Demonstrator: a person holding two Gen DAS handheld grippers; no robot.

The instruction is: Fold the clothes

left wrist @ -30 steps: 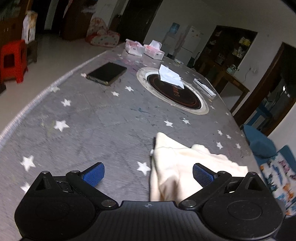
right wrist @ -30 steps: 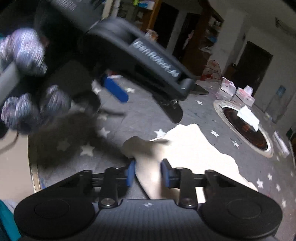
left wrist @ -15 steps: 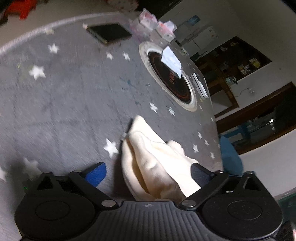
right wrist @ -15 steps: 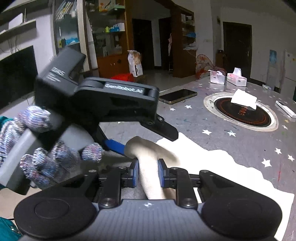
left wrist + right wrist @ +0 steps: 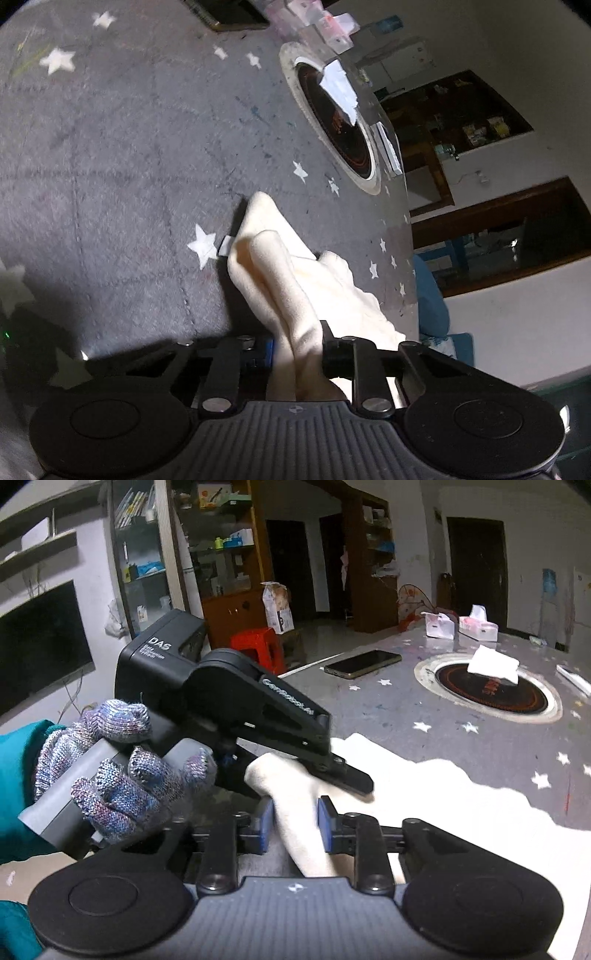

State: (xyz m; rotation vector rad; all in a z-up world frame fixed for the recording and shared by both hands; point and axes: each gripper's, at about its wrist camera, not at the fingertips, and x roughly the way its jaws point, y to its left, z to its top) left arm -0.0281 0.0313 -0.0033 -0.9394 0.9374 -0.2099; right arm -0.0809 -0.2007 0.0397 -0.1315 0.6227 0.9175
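Observation:
A cream cloth (image 5: 280, 273) lies bunched on the grey star-patterned table cover (image 5: 110, 147). My left gripper (image 5: 295, 349) is closing its jaws on a raised double fold of that cloth, which fills the gap between the pads. In the right wrist view the cloth (image 5: 443, 794) spreads out to the right. My right gripper (image 5: 294, 823) grips a thick fold of it near the same corner, and its jaws are opening slightly with the cloth still touching both blue pads. A hand in a knitted glove (image 5: 110, 768) holds the left gripper (image 5: 303, 779), which bites the fold just ahead of the right one.
A dark phone (image 5: 362, 662) lies further along the table. Beyond it are two tissue packs (image 5: 439, 624) and a round inset hotplate (image 5: 487, 701) with a white tissue on it. The table edge and a blue seat (image 5: 428, 291) lie to the right of the cloth.
The left gripper came down, rolled, and closed from wide open onto the cloth fold. The right gripper kept hold of its fold, with its pads a little further apart.

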